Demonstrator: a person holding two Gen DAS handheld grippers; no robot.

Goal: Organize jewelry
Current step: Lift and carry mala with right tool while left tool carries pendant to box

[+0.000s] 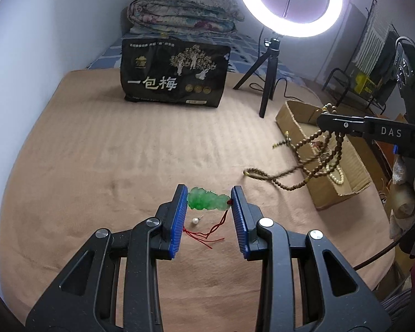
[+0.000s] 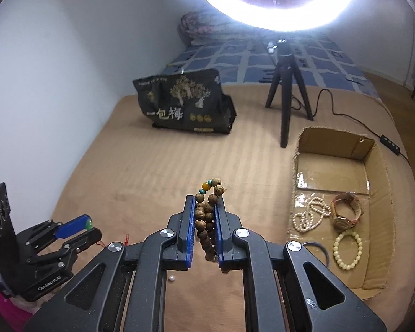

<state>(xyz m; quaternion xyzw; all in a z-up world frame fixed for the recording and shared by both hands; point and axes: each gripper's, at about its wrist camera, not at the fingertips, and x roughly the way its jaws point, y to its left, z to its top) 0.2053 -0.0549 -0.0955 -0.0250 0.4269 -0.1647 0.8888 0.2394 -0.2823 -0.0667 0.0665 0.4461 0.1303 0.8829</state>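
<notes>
My left gripper point(image 1: 209, 193) has its blue pads set against both ends of the jade pendant point(image 1: 207, 199), jaws at mid width, down at the blanket point(image 1: 96, 166); I take it as gripped, though from the right wrist view only a green sliver shows at the tip. The pendant's red cord point(image 1: 213, 231) trails back between the fingers, and a pearl stud point(image 1: 194, 220) lies just beside it on the cloth.

My right gripper point(image 2: 206, 202) is clamped narrow on the wooden beads point(image 2: 204, 218), which bunch up above the tips and hang below them. In the left view the strand point(image 1: 290, 177) droops from the jaws in loops across the near edge of the box point(image 1: 348, 166).

The box sits open at the blanket's right edge; inside lie a pearl necklace point(image 2: 310, 215), a watch point(image 2: 345, 210) and a pale bracelet point(image 2: 348, 249).

Between the grippers and the black bag point(image 1: 174, 74) the tan blanket runs open. The tripod point(image 1: 268, 77) of the ring light point(image 1: 290, 2) stands behind the box, its cable point(image 2: 345, 116) running past the box's far side. A white wall closes the left side.
</notes>
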